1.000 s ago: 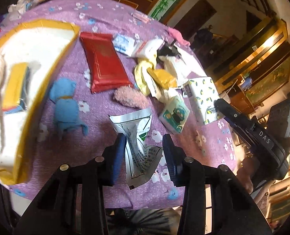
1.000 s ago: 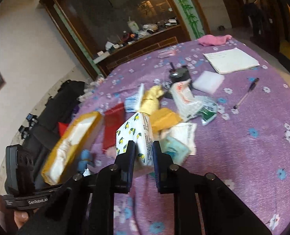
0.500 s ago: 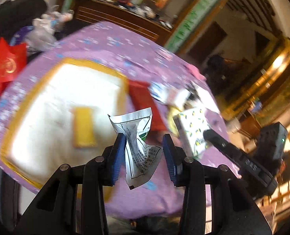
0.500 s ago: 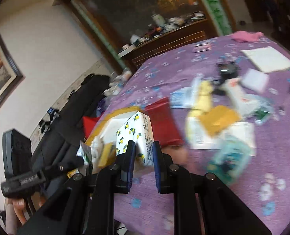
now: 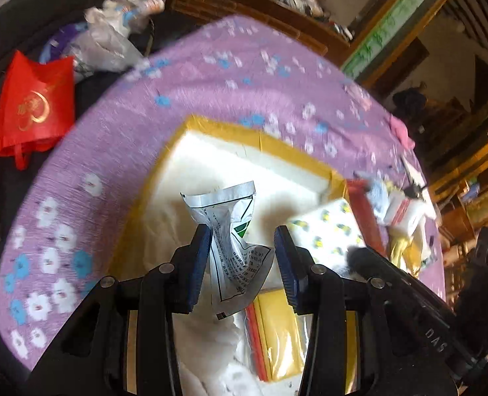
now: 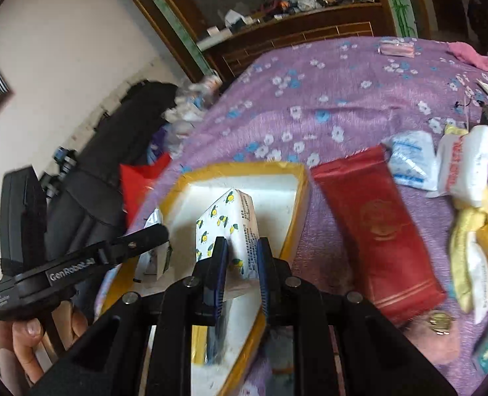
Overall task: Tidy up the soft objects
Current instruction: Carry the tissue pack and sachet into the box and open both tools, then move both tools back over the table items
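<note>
left gripper (image 5: 242, 262) pinches a foil pouch (image 5: 232, 231), right gripper (image 6: 240, 272) a tissue pack (image 6: 232, 227), over the yellow-rimmed box (image 6: 298, 204).

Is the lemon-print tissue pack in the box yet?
Not yet. The right gripper holds the tissue pack tilted above the yellow-rimmed box, not resting inside.

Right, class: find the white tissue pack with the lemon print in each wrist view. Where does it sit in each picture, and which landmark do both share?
Left wrist view: the lemon-print tissue pack is right of centre, beyond the left tool's right finger, over the box.
Right wrist view: the pack is at centre, clamped in the right tool.
Shared landmark: the yellow-rimmed white box.
</note>
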Tool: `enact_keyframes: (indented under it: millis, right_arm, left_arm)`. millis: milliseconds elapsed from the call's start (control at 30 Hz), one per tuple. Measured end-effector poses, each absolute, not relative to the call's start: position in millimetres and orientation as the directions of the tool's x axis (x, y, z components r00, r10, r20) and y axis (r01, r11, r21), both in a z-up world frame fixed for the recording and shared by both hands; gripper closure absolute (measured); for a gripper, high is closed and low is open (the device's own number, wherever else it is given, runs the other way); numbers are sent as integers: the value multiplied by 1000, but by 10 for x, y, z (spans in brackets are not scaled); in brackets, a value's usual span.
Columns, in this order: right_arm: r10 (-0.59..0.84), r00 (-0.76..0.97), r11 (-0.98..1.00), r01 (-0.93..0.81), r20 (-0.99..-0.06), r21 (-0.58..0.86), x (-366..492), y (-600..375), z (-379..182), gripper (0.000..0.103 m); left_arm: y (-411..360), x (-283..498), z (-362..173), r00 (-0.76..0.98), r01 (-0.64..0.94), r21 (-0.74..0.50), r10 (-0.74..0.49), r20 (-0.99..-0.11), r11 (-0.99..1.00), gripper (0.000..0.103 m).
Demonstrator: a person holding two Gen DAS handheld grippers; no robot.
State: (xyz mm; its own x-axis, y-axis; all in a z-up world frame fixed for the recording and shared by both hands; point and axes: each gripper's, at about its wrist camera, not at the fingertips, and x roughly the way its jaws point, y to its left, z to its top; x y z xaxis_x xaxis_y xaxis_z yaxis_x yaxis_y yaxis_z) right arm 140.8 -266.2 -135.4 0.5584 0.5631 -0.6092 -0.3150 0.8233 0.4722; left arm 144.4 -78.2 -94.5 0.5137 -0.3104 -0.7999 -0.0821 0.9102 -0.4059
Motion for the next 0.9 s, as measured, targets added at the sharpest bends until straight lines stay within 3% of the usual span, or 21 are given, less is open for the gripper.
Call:
enact_keyframes:
  millis: [67,167,200,300,367,567,733,900]
  right_arm:
    - [559,546,827,-313,-624,467,1394,-2604,-1424,83]
    - [571,546,820,-343,-612,459,1343,-2587,-1438,83]
    - [581,546,813,-350,-604,465,1320,-2611,-1425,83]
    - [634,547,771,-393,-547,501,1186,-2783,-1323,58]
    - [649,565,756,-404,-509,515,1090,-2904,-1239,43]
    - [732,527,672,-453,-432,586,705,-3374,-1120,39]
    - [725,545,681,-469,-422,563,371,-3762,-1141,39]
    - [692,574,709,-422,-438,566,286,-4069,-1282,37]
  left_arm:
    - [-799,1465,-1051,481,-80,-427,-341,-808,901,58]
    - [-730,1436,-1126,476,-72,-526,-435,-764,847,35]
    - [-716,1417,-1113,476,-72,-550,-456,-752,832,33]
    - [-689,1323,-970,504,-78,-595,-483,-716,800,31]
    - [-750,1218,-820,546,-77,-558,-433,-717,827,28]
    - [-1149,932,-794,575,-157,-232,-102,-812,960,27]
    - [-1466,328,-349,721,-213,-307,-63,-690,927,25]
    - [-2052,211,-217,685,-51,-300,-185,-705,953,25]
